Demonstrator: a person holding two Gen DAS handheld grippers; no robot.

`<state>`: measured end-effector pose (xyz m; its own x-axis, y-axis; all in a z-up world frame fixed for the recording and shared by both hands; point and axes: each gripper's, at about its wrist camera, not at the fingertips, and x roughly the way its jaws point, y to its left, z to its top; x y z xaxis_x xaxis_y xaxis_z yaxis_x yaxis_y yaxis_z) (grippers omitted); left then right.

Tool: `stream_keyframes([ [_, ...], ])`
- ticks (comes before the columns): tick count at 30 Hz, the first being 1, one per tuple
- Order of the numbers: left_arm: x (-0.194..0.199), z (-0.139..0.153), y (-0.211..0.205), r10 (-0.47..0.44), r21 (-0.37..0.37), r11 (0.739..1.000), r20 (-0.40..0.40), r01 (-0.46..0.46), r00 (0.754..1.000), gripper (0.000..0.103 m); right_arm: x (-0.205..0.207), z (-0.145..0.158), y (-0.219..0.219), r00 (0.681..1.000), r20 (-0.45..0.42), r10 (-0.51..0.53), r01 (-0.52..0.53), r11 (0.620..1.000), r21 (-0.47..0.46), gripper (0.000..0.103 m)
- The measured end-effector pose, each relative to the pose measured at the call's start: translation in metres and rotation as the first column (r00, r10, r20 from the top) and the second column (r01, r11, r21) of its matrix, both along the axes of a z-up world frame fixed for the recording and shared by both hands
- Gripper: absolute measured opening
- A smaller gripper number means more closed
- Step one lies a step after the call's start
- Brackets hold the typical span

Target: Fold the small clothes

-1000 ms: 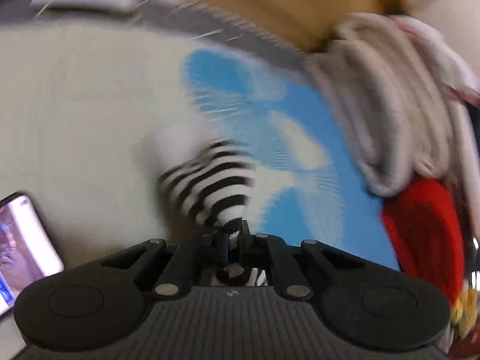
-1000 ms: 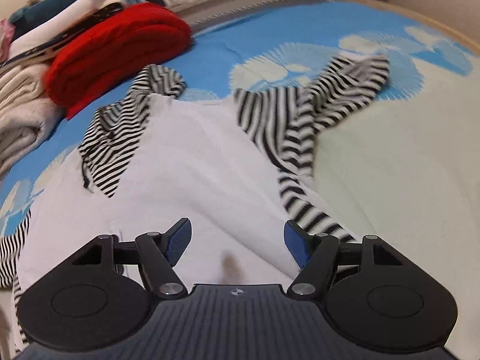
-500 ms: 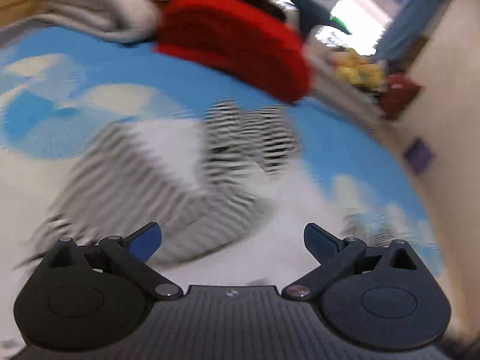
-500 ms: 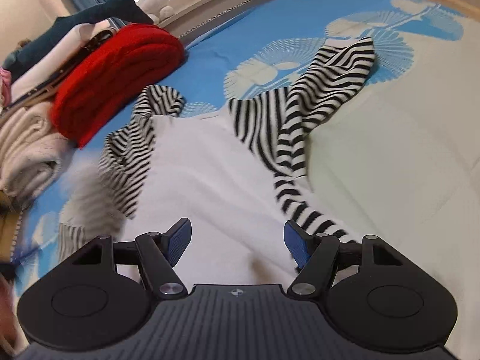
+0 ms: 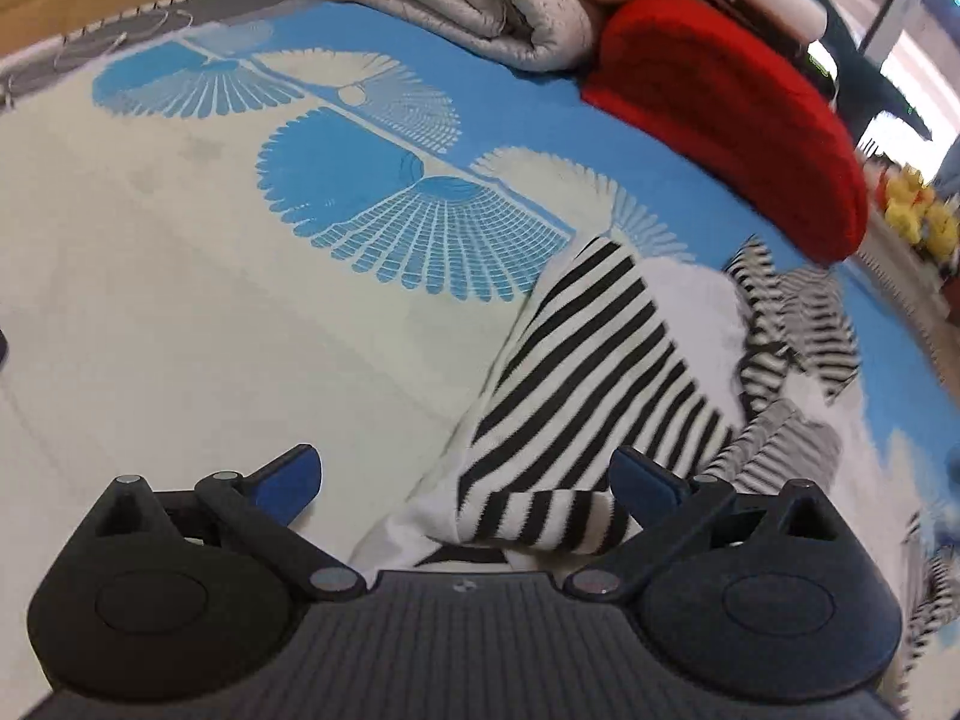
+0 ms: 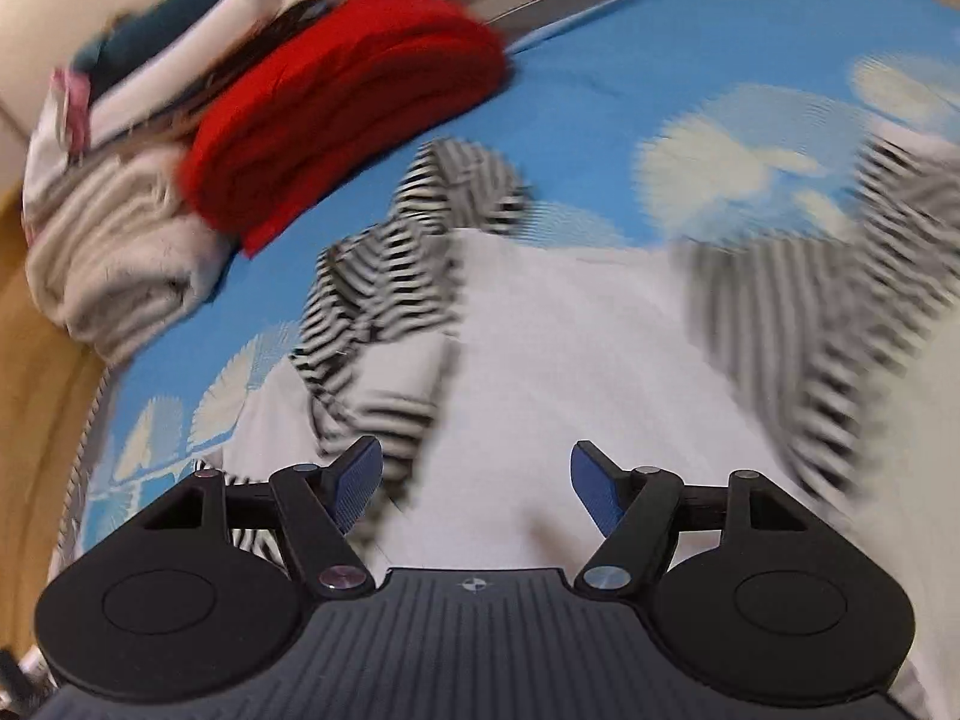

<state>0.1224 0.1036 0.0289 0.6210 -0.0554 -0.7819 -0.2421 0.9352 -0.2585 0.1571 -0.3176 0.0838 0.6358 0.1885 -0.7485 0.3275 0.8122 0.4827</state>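
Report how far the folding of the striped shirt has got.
Done: one striped sleeve lies folded over the shirt's white body. In hand: nothing; left gripper and right gripper are both open above the cloth. Left: the other sleeve looks spread outward, and the body is not yet folded.

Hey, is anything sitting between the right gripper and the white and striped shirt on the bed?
Nothing visible. The right gripper, jaws open and empty, hangs directly over the shirt; the red folded blanket lies beyond it.
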Motion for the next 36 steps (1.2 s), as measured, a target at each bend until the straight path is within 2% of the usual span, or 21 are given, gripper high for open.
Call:
stream_keyframes([
  [5,0.0,0.001,0.0,0.02,0.06,0.998,-0.025,-0.018,0.999,0.102,0.106,-0.032,0.074,0.99,-0.141,-0.01,0.008,1.0,-0.014,0.072],
  [8,0.001,0.0,0.009,0.045,0.08,0.996,-0.035,-0.042,0.998,0.102,0.142,-0.064,0.116,0.969,-0.243,-0.041,-0.001,0.985,-0.171,0.073],
  [9,0.002,-0.001,0.011,0.052,0.081,0.996,-0.047,-0.048,0.998,0.102,0.148,-0.075,0.127,0.955,-0.292,-0.059,-0.018,0.967,-0.255,0.065],
  [10,0.002,-0.002,0.014,0.056,0.077,0.996,-0.058,-0.051,0.997,0.102,0.149,-0.079,0.136,0.947,-0.312,-0.08,-0.032,0.941,-0.338,0.039],
  [11,0.002,-0.003,0.017,0.062,0.069,0.996,-0.068,-0.057,0.996,0.102,0.149,-0.077,0.143,0.943,-0.319,-0.092,-0.049,0.911,-0.409,0.031],
  [12,0.002,-0.003,0.02,0.067,0.059,0.996,-0.077,-0.062,0.995,0.102,0.149,-0.068,0.148,0.952,-0.303,-0.041,-0.092,0.907,-0.411,0.008],
  [14,0.0,-0.003,0.025,0.077,0.037,0.997,-0.077,-0.075,0.994,0.102,0.14,-0.039,0.152,0.974,-0.225,0.01,-0.101,0.911,-0.399,0.009],
  [16,-0.003,-0.001,0.026,0.088,0.035,0.996,-0.061,-0.086,0.994,0.102,0.123,0.011,0.15,0.995,-0.049,0.089,-0.1,0.94,-0.327,0.009],
  [17,-0.004,0.0,0.026,0.091,0.038,0.995,-0.057,-0.088,0.994,0.102,0.108,0.04,0.145,0.99,0.059,0.125,-0.105,0.96,-0.26,0.009],
  [19,-0.008,0.002,0.026,0.098,0.042,0.994,-0.046,-0.096,0.994,0.102,0.074,0.084,0.127,0.947,0.271,0.17,-0.129,0.978,-0.161,0.009],
  [20,-0.01,0.003,0.027,0.105,0.043,0.994,-0.04,-0.103,0.994,0.102,0.048,0.104,0.113,0.903,0.382,0.196,-0.147,0.977,-0.155,0.009],
  [22,-0.012,0.006,0.026,0.105,0.04,0.994,-0.035,-0.103,0.994,0.102,0.004,0.114,0.085,0.858,0.471,0.206,-0.121,0.972,-0.203,0.009],
  [23,-0.012,0.006,0.025,0.103,0.039,0.994,-0.033,-0.101,0.994,0.102,-0.011,0.107,0.07,0.862,0.467,0.197,-0.108,0.972,-0.21,0.009],
  [24,-0.012,0.006,0.023,0.099,0.04,0.994,-0.032,-0.098,0.995,0.102,-0.028,0.09,0.049,0.882,0.437,0.177,-0.095,0.975,-0.203,0.01],
  [26,-0.012,0.005,0.018,0.085,0.041,0.996,-0.031,-0.083,0.996,0.102,-0.05,0.039,0.009,0.943,0.321,0.092,-0.038,0.984,-0.171,0.018],
  [28,-0.011,0.004,0.01,0.064,0.044,0.997,-0.033,-0.062,0.997,0.102,-0.063,-0.025,-0.027,0.995,0.097,-0.033,0.048,0.987,-0.156,0.058],
  [29,-0.011,0.003,0.006,0.054,0.045,0.998,-0.032,-0.053,0.998,0.102,-0.072,-0.053,-0.042,0.995,-0.014,-0.097,0.093,0.982,-0.163,0.059],
  [30,-0.011,0.002,0.002,0.043,0.043,0.998,-0.025,-0.042,0.999,0.102,-0.084,-0.073,-0.056,0.985,-0.071,-0.158,0.146,0.977,-0.155,0.058],
  [32,-0.011,0.001,-0.007,0.013,0.052,0.999,-0.01,-0.013,1.0,0.102,-0.104,-0.081,-0.072,0.981,-0.012,-0.193,0.19,0.976,-0.101,0.058],
  [34,-0.009,0.0,-0.018,-0.027,0.092,0.995,-0.004,0.028,1.0,0.102,-0.099,-0.063,-0.073,0.99,0.02,-0.14,0.141,0.982,-0.129,0.059],
  [36,-0.006,-0.003,-0.031,-0.077,0.164,0.983,-0.015,0.079,0.997,0.102,-0.101,-0.043,-0.072,0.978,0.177,-0.107,0.133,0.981,-0.142,0.063],
])
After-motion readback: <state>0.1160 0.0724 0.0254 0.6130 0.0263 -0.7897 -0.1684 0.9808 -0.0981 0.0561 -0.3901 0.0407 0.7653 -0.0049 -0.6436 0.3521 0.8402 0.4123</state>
